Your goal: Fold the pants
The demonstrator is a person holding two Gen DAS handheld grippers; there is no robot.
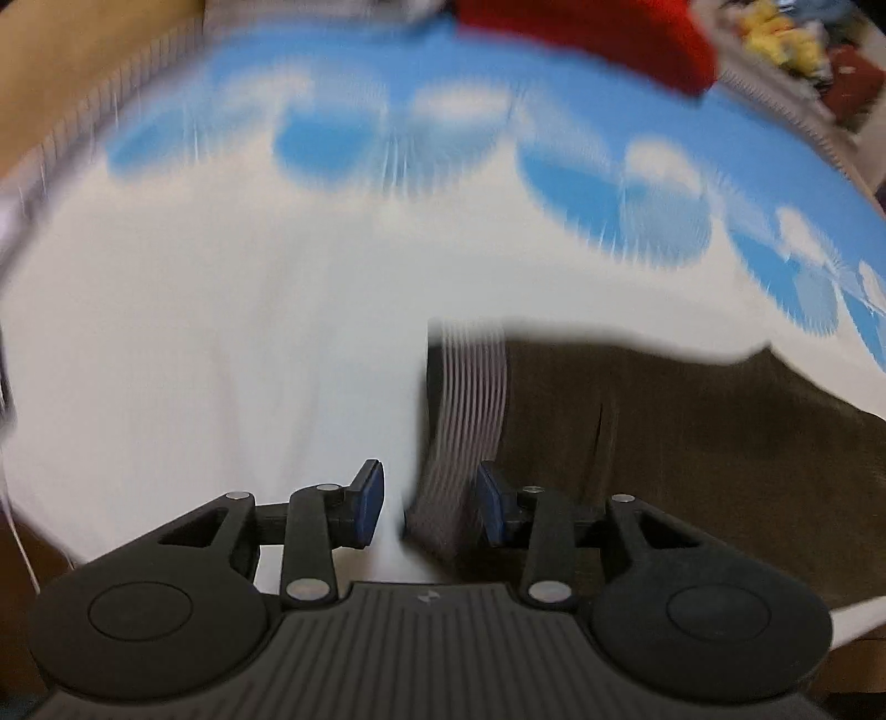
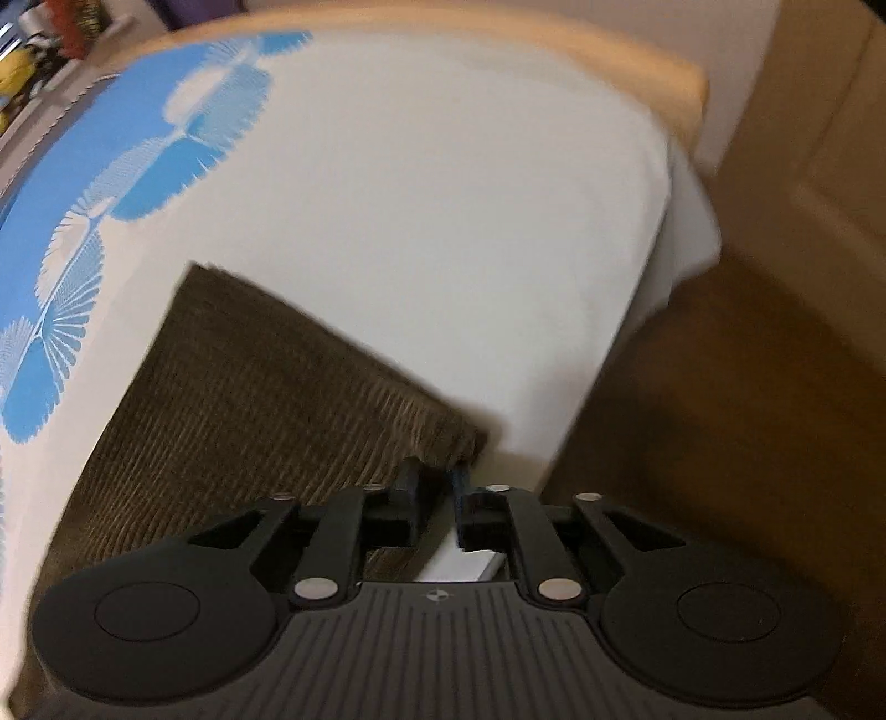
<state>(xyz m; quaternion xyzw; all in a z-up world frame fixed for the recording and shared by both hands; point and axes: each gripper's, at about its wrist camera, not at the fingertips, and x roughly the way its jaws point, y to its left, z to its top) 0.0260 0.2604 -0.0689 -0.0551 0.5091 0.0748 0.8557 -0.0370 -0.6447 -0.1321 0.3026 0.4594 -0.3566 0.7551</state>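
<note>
Dark brown corduroy pants [image 1: 692, 443] lie on a white cloth with blue leaf prints [image 1: 221, 332]. Their grey ribbed waistband [image 1: 465, 410] runs down between my left gripper's [image 1: 431, 504] blue pads, which stand apart around it without pinching it. In the right wrist view the pants [image 2: 249, 399] stretch from the lower left to a frayed corner at my right gripper [image 2: 437, 487], whose fingers are nearly closed on that corner. Both views are blurred by motion.
A red cloth item [image 1: 587, 33] lies at the far edge of the white cloth. Colourful clutter [image 1: 803, 50] sits beyond at the right. The table's tan edge [image 2: 609, 50] and a brown floor [image 2: 720, 415] show on the right side.
</note>
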